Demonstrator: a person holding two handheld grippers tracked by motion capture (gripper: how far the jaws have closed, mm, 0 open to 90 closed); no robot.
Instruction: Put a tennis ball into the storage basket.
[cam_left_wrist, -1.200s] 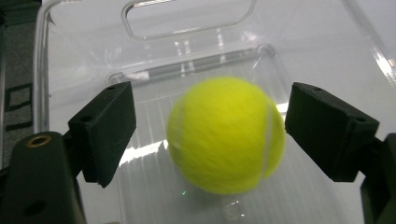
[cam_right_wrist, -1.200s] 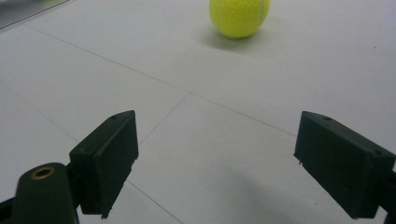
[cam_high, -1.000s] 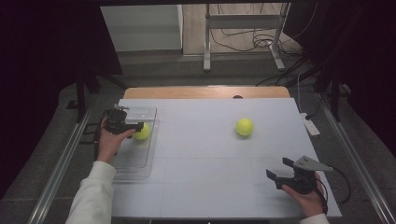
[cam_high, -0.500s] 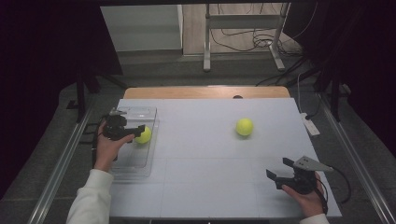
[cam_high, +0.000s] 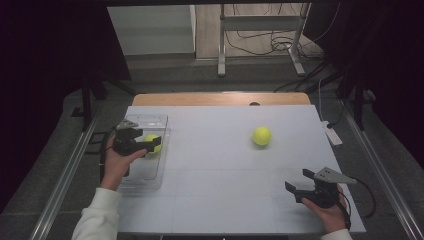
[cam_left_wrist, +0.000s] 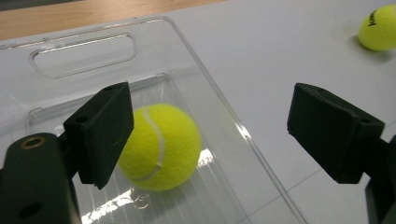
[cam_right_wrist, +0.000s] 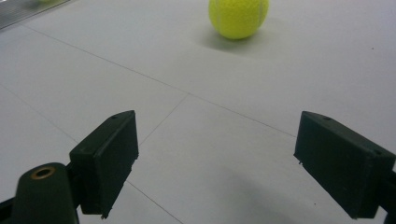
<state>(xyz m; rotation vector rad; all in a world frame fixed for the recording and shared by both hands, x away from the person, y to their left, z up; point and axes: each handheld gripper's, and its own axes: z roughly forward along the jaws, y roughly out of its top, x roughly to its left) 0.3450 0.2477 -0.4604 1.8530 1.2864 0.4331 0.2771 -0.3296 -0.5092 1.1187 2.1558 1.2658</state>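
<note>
Ball's sitting in the bin, both grippers empty

The left hand-held gripper (cam_high: 148, 145) hangs over the clear bin (cam_high: 156, 176) with jaws wide, a tennis ball (cam_left_wrist: 161, 147) lying loose inside. The right hand-held gripper (cam_high: 299, 185) gapes wide too near the table (cam_high: 210, 165) front; a second ball (cam_high: 261, 135) sits well apart.

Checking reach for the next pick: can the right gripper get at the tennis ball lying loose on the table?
Probably yes. The right gripper is open and the loose tennis ball sits ahead on the bare table.
</note>
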